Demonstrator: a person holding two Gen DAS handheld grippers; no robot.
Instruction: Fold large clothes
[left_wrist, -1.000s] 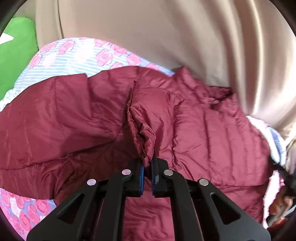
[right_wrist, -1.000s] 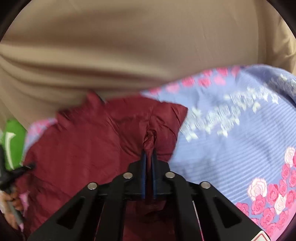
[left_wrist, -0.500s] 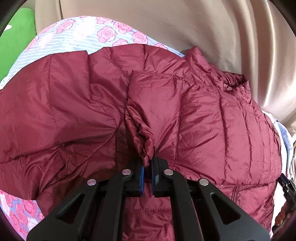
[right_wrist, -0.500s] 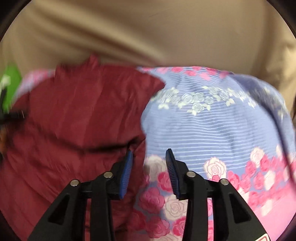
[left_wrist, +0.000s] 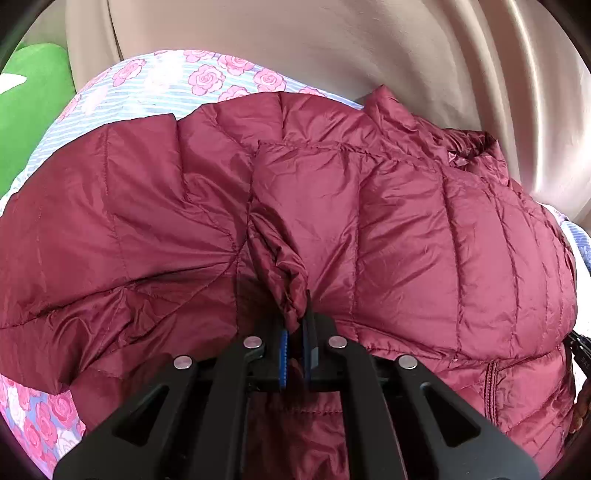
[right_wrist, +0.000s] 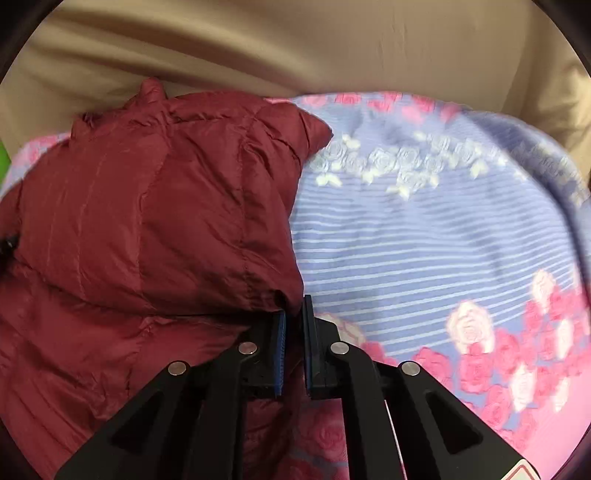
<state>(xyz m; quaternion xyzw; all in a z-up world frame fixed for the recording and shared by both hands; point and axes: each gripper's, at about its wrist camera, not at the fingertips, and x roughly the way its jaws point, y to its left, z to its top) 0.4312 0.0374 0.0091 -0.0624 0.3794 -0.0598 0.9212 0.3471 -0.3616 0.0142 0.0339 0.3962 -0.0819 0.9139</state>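
Maroon puffer jacket, just 1, lies spread on the rose-print bedsheet beside 1 beige curtain. Left tool pinches a bunched sleeve cuff; right tool grips the jacket's edge, jaws nearly closed.

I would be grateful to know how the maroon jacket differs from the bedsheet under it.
The jacket is plain maroon; the bedsheet is blue-striped with pink roses. The jacket is puffy, quilted and creased; the bedsheet lies flat and smooth. Both are soft fabric.
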